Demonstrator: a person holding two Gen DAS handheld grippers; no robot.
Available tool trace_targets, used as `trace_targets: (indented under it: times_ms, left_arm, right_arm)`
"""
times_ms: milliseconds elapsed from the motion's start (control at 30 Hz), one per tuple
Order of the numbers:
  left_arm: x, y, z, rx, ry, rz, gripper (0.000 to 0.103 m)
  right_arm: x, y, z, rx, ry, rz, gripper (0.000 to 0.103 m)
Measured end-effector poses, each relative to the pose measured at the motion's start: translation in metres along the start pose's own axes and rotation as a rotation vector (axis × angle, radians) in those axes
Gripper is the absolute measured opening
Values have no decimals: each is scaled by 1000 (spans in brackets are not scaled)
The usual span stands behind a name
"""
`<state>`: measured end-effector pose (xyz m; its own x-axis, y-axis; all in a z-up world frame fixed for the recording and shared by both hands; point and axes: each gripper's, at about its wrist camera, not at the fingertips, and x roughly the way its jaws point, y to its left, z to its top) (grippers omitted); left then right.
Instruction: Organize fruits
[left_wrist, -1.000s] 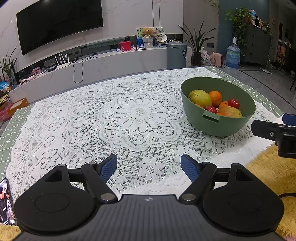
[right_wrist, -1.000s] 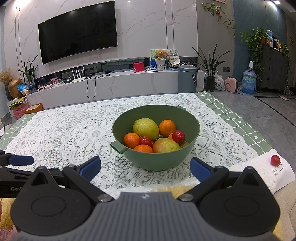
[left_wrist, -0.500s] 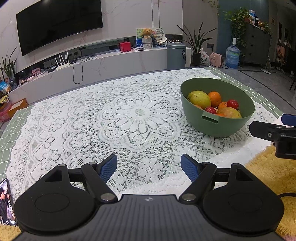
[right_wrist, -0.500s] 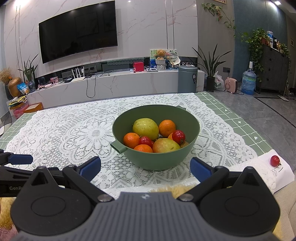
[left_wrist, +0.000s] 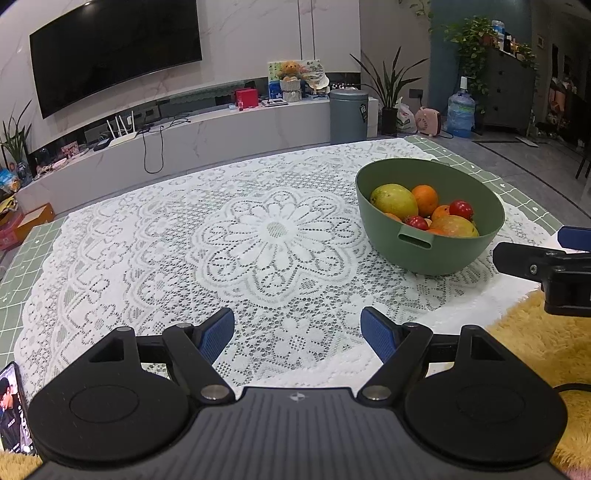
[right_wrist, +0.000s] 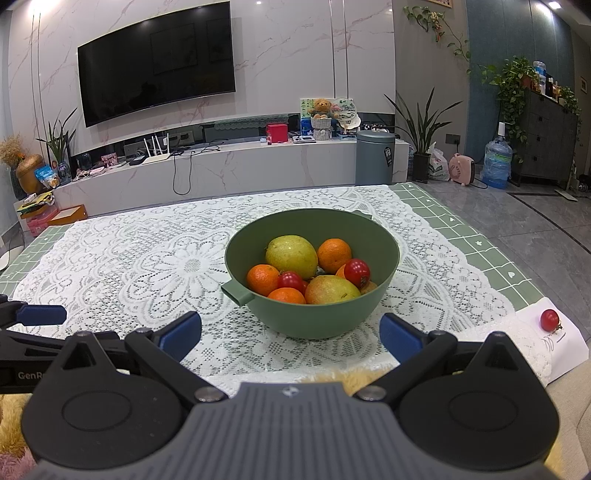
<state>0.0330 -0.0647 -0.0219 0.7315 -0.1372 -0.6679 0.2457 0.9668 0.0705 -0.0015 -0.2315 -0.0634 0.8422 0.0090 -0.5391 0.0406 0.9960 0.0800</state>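
A green bowl (right_wrist: 388, 273) stands on the lace tablecloth and holds mangoes (right_wrist: 291, 256), oranges (right_wrist: 334, 254) and red tomatoes (right_wrist: 356, 271). It also shows at the right of the left wrist view (left_wrist: 443, 254). One red tomato (right_wrist: 549, 319) lies alone on a white sheet at the table's near right corner. My right gripper (right_wrist: 290, 334) is open and empty, just in front of the bowl. My left gripper (left_wrist: 297, 328) is open and empty over the bare cloth, left of the bowl. The right gripper's finger (left_wrist: 532, 264) shows at the right edge of the left wrist view.
The table (left_wrist: 33, 240) has a green grid mat under the white lace cloth (left_wrist: 273, 232). A yellow furry cover (left_wrist: 535, 339) lies at the near edge. A phone (left_wrist: 13, 406) lies at the near left. A TV console and a bin stand beyond the table.
The left gripper has shifted slightly, so the bowl sits a little further left in its view. The right gripper has barely moved.
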Motion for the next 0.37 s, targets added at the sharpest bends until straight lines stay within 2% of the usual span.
trace_targets:
  times_ms: [367]
  left_arm:
    - [-2, 0, 0, 6, -14, -6, 91]
  right_arm:
    - [0, 0, 0, 0, 0, 0, 99]
